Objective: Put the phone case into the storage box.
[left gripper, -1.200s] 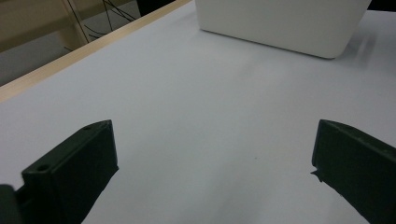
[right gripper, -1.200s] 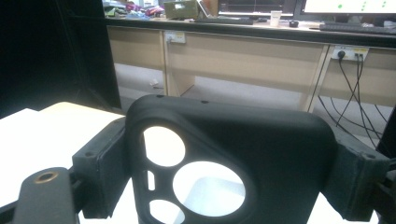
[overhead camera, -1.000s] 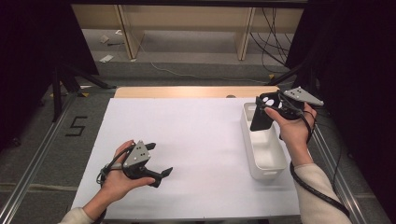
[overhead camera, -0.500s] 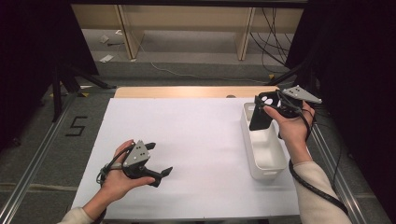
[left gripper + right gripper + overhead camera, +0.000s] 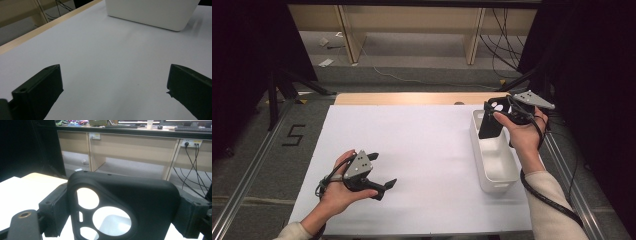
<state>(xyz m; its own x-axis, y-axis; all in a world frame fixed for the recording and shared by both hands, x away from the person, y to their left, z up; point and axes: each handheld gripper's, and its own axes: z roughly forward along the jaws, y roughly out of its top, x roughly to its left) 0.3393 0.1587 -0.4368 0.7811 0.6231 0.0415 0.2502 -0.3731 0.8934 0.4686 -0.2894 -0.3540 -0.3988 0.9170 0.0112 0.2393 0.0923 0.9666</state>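
The right hand (image 5: 524, 135) is raised over the far end of the white bin (image 5: 499, 165), forearm coming in from the lower right corner of the high view, its sleeve and cable running along the table's right edge. The right gripper (image 5: 492, 120) points toward the far side of the table and holds a black phone case (image 5: 491, 122) upright. In the right gripper view the case (image 5: 125, 207) stands across the picture, clamped by its two sides between the jaws, its round camera cutouts at the left, the bin's white inside showing through them. The lower end of the case hangs inside the bin's far end; whether it touches the bin I cannot tell.

The left hand (image 5: 344, 187) rests low on the table (image 5: 412, 145) at the near left, wrist bent, the left gripper (image 5: 382, 172) pointing right, toward the bin. Its jaws stand wide apart with only bare white table between them, as the left gripper view shows; the bin (image 5: 152, 12) lies well ahead of them there.

Against the earlier frames nothing has shifted: both hands keep their places, the case stays gripped at the same spot over the bin.
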